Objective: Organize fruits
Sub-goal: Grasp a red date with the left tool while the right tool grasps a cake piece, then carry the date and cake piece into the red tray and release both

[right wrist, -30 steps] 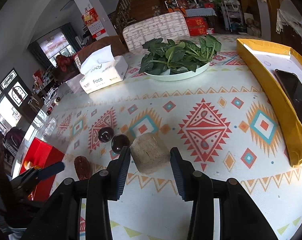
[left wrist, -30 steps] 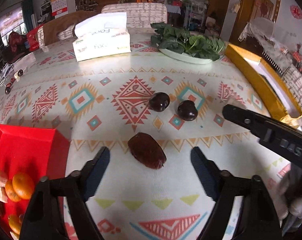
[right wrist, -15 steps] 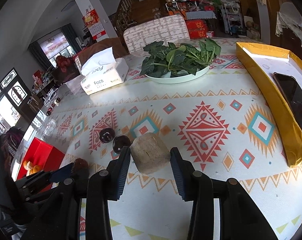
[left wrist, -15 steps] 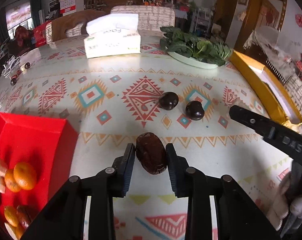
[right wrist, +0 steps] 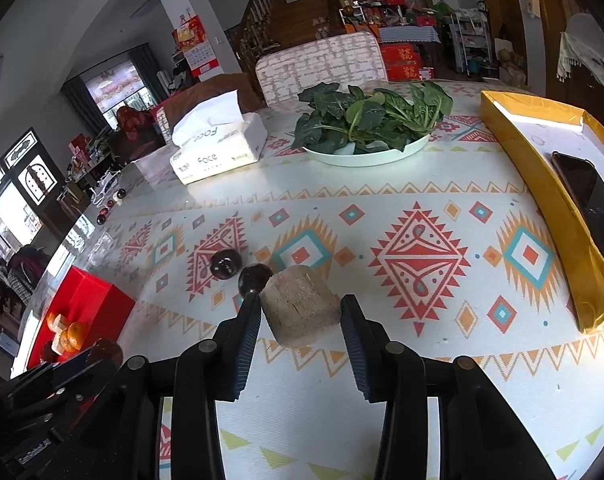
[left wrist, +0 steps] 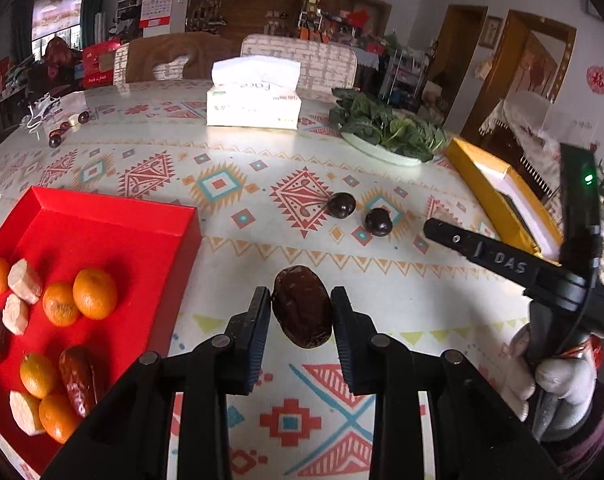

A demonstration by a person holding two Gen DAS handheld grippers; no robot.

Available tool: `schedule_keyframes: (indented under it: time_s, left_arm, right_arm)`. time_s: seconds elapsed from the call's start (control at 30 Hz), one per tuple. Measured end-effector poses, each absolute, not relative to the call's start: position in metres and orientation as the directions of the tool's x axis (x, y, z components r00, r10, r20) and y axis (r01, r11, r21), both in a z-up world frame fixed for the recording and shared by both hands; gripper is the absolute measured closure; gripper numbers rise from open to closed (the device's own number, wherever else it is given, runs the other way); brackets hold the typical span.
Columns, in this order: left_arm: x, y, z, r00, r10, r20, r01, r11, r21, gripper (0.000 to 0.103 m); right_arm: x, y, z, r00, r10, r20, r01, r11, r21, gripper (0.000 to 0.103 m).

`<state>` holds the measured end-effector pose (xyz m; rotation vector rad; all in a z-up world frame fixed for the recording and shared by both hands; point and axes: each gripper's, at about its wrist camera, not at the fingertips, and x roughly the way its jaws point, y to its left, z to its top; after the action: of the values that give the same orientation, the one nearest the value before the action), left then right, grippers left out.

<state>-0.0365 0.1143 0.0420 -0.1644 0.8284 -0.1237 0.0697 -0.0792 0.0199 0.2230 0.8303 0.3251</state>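
Observation:
My left gripper [left wrist: 301,295] is shut on a wrinkled dark brown date [left wrist: 302,312] and holds it just above the patterned tablecloth. To its left lies a red tray [left wrist: 102,232] holding oranges [left wrist: 89,293], pale banana pieces and dates. Two dark round plums [left wrist: 341,205] [left wrist: 377,222] lie further out on the cloth. My right gripper [right wrist: 300,310] is shut on a tan fibrous block [right wrist: 300,306], its pads against both sides. The plums [right wrist: 226,264] [right wrist: 254,276] sit just beyond its left finger. One finger of the right gripper [left wrist: 433,230] shows at the right of the left wrist view.
A tissue box [left wrist: 254,108] and a white plate of leafy greens [right wrist: 365,158] stand at the back. A yellow box [right wrist: 541,184] with a phone [right wrist: 593,208] lies along the right edge. Small dark fruits [left wrist: 68,124] sit far left. A gloved hand [left wrist: 561,380] grips the right tool.
The left jaws closed on the date, then carried it up and leftward, bringing more of the red tray into view. The right gripper and its block stayed put.

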Motion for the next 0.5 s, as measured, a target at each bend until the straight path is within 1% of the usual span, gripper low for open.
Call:
schedule_keyframes:
  time_s: [0.23, 0.37, 0.5]
  left_arm:
    - [-0.06, 0.128, 0.057, 0.705, -0.174, -0.688, 0.05, 0.979, -0.196, 0.074]
    - [-0.077, 0.146, 0.07, 0.741, -0.136, -0.658, 0.034, 0.986, -0.166, 0.074]
    - [-0.091, 0.166, 0.078, 0.763, -0.137, -0.632, 0.019, 0.982, -0.19, 0.074]
  right_arm:
    - [0.07, -0.079, 0.012, 0.64, 0.324, -0.696, -0.153, 0.942, 0.298, 0.058]
    - [0.066, -0.076, 0.01, 0.632, 0.294, -0.717, -0.128, 0.952, 0.278, 0.058]
    - [0.046, -0.069, 0.02, 0.644, 0.261, -0.719, -0.124, 0.963, 0.238, 0.058]
